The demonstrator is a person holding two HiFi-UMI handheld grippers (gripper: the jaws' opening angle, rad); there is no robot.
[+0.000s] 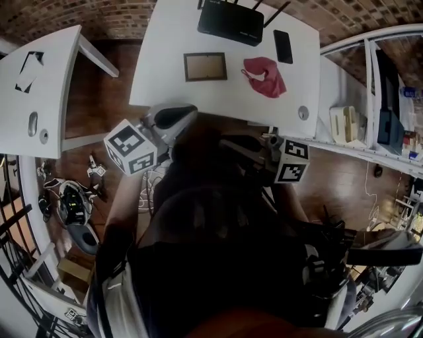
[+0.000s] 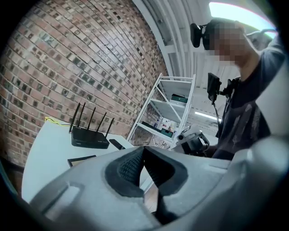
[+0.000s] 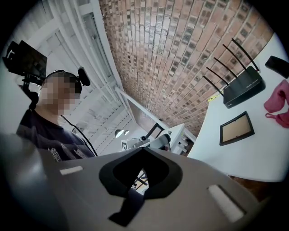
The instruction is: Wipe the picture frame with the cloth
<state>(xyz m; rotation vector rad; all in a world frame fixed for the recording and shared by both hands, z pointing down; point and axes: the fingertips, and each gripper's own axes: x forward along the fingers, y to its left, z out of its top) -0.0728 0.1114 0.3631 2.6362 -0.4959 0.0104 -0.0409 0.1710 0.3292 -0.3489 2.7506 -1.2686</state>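
Note:
In the head view, a dark-edged picture frame (image 1: 205, 66) with a tan middle lies flat on the white table (image 1: 165, 79). The red cloth (image 1: 264, 76) is crumpled just to its right, not touching it. Both grippers hang in front of my chest, short of the table's near edge, pointing at each other. My left gripper (image 1: 186, 117) is shut and empty, and so is my right gripper (image 1: 226, 141). The left gripper view shows shut jaws (image 2: 144, 148) with the frame (image 2: 81, 159) beyond. The right gripper view shows shut jaws (image 3: 142, 150), the frame (image 3: 235, 128) and the cloth (image 3: 277, 103).
A black router (image 1: 230, 20) with antennas and a black phone (image 1: 283, 46) lie at the table's far side. White shelving (image 1: 370, 99) stands to the right and a second white table (image 1: 39, 86) to the left. Loose gear lies on the floor (image 1: 69, 201).

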